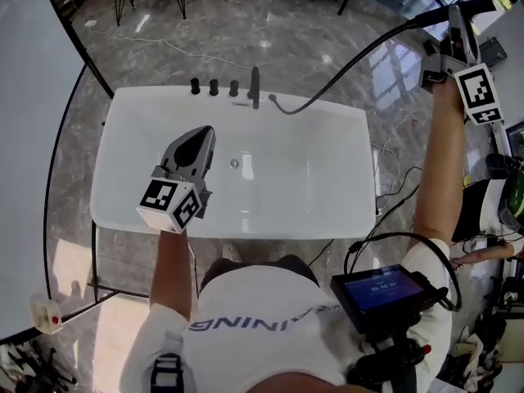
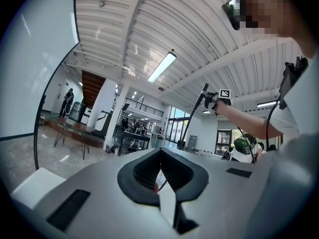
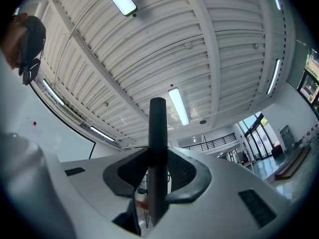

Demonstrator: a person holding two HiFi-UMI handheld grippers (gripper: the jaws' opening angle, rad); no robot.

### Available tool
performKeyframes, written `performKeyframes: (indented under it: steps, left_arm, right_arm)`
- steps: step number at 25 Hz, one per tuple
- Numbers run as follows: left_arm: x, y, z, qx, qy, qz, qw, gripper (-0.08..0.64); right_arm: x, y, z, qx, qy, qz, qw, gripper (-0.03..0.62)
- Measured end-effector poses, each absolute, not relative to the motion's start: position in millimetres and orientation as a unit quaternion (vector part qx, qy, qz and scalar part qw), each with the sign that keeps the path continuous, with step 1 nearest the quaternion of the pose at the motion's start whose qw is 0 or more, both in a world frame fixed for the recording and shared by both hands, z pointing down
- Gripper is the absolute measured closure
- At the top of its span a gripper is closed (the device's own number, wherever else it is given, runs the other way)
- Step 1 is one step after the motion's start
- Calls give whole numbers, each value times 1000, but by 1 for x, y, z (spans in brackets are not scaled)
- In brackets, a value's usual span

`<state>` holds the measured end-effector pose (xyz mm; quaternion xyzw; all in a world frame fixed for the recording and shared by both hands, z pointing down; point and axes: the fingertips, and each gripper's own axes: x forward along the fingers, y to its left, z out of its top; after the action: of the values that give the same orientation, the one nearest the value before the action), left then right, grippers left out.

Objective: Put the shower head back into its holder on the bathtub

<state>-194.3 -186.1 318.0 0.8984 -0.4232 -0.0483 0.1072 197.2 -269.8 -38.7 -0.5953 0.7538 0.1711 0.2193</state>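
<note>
The white bathtub (image 1: pixel 123 121) lies below me in the head view, with black taps (image 1: pixel 213 87) and a taller black fitting (image 1: pixel 255 87) on its far rim. A black hose (image 1: pixel 352 62) runs from that rim up to the black shower head (image 1: pixel 458 11), raised high at the upper right. My right gripper (image 1: pixel 453 38) is shut on its handle, seen as a black rod (image 3: pixel 158 143) between the jaws of the right gripper (image 3: pixel 158 176). My left gripper (image 1: pixel 195 147) hovers over the tub's left half, its jaws together and empty. From the left gripper (image 2: pixel 160 156) view, the raised shower head (image 2: pixel 203 91) shows at the right.
A small screen (image 1: pixel 385 293) hangs at the person's chest with cables looping from it. Cables and gear (image 1: pixel 491 195) crowd the floor right of the tub. A white panel (image 1: pixel 33 137) with a black curved frame stands at the left. Marble floor surrounds the tub.
</note>
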Motion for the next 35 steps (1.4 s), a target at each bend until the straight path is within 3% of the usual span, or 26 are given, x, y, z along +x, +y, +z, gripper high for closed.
performKeyframes:
  steps: [12,22,26,35]
  left_arm:
    - [-128,-226,277,892,-439,-60,89,546]
    - [-127,-238,296,879,-459,-58,119,546]
    - [-129,-245,301,875,-464,-61,123,546]
    - [-151,-246,323,865,-478,-53,141,546]
  right_arm:
    - [247,-375,-93,-563,782,144,225,469]
    - [232,-443,-147,-548,793,155,218,469]
    - [224,-455,-175,-540,784,178,248,469]
    - [175,-495,-91,-518,815,146,215,469]
